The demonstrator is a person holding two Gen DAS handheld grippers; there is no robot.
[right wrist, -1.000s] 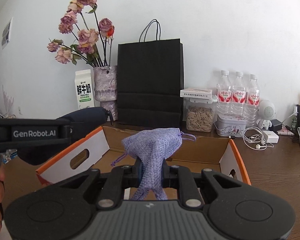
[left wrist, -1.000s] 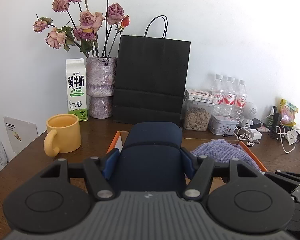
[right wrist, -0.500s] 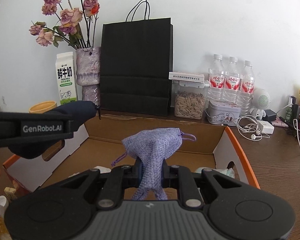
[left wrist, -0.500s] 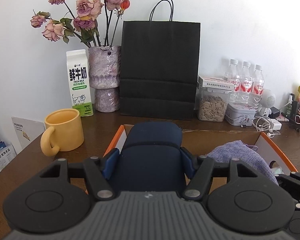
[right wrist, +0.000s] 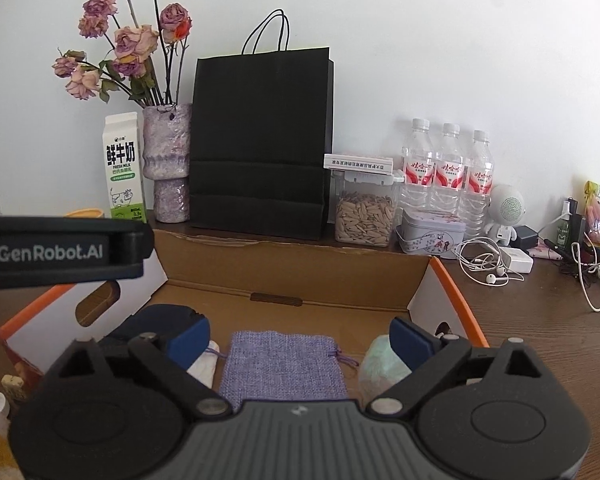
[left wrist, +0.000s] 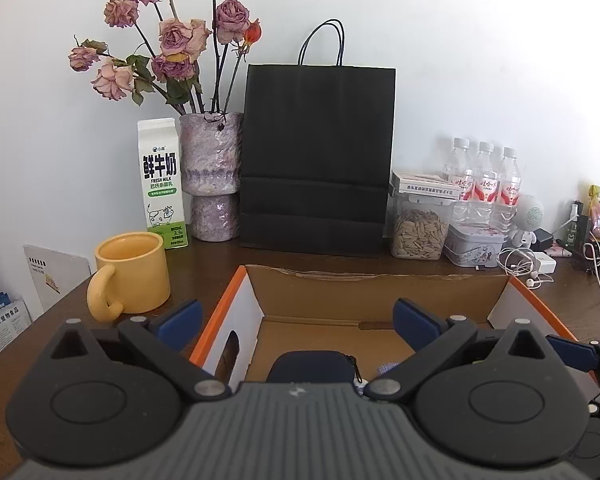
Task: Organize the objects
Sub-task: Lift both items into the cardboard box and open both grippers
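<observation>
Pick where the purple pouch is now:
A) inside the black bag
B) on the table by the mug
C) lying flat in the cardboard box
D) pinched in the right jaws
C: the purple pouch lies flat on the cardboard box floor, between the open jaws of the right gripper.

From my left camera, the left gripper (left wrist: 298, 314) has its jaws spread wide; they've just been opening and nothing sits between them. Down below, a dark blue pouch (left wrist: 312, 366) lies on the floor of the cardboard box (left wrist: 380, 280), the one with orange edges. A bit of purple cloth (left wrist: 384, 369) peeks out just right of the pouch. On the table left of the box there's a yellow mug (left wrist: 130, 274), with a milk carton (left wrist: 162, 184) and a vase of dried roses (left wrist: 212, 180) behind it. A black paper bag (left wrist: 318, 156) stands against the wall, then a jar of seeds (left wrist: 420, 232), a tin (left wrist: 475, 245) and three water bottles (left wrist: 484, 176) off to the right.
</observation>
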